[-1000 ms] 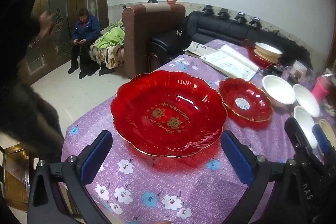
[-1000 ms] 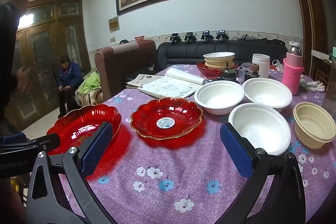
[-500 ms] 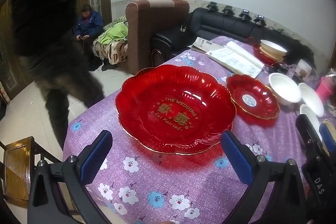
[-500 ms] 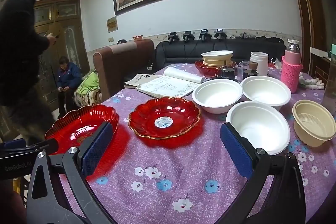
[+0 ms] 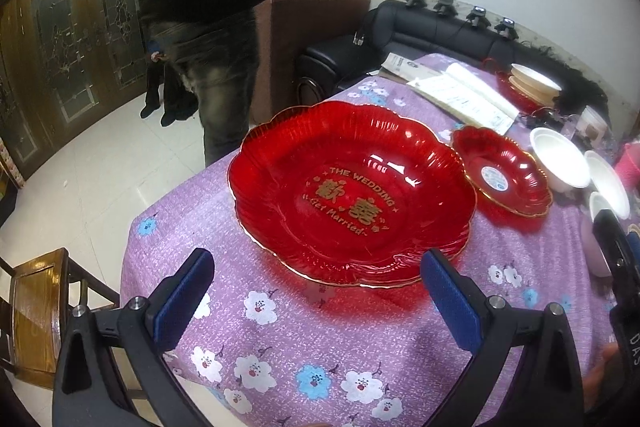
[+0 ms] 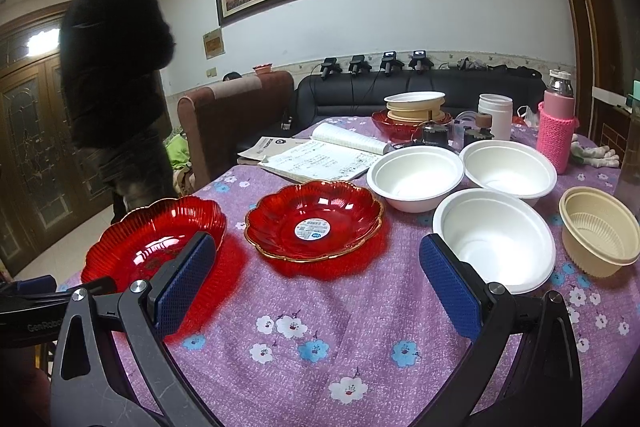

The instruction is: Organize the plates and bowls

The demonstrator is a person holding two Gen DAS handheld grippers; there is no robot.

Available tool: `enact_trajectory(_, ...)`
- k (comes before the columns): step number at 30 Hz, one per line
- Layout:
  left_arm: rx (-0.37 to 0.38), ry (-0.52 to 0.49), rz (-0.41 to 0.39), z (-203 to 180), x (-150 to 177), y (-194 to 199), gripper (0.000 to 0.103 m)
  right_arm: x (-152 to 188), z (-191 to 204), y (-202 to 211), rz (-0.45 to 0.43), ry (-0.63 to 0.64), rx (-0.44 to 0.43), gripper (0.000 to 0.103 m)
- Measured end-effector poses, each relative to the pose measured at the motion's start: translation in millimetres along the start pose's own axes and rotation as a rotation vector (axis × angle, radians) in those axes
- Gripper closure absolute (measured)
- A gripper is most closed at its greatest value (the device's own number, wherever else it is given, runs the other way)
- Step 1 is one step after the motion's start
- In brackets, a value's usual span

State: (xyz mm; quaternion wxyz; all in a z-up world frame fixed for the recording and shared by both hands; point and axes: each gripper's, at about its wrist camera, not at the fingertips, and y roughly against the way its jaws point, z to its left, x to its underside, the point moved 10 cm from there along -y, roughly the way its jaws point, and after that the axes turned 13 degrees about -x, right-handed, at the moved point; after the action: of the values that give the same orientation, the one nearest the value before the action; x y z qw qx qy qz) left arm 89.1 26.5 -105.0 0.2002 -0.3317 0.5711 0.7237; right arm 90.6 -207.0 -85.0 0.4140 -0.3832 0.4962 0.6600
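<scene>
left wrist: low, near large red plate (image 5: pixel 352 195) | right wrist: faces bowls | shared: small red plate (image 6: pixel 314 221)

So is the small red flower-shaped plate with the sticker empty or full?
Empty. The small red flower-shaped plate sits flat on the purple flowered tablecloth with nothing in it; only its round white sticker shows.

Red plates (image 6: pixel 314 223) beside upright white bowls (image 6: pixel 494 239)

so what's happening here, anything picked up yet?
Nothing yet. The left tool is open, lined up on the big red wedding plate. The right tool is open and empty, facing the small red plate and three white bowls. All dishes sit on the purple tablecloth. A person stands beyond.
</scene>
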Motion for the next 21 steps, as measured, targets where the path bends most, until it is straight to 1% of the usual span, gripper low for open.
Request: enact_trajectory(21,-0.006,-0.005,0.005,4.0,-2.7,-3.9,0.0,3.8,-1.9,-4.9,0.022,-0.017,-0.006,0.0)
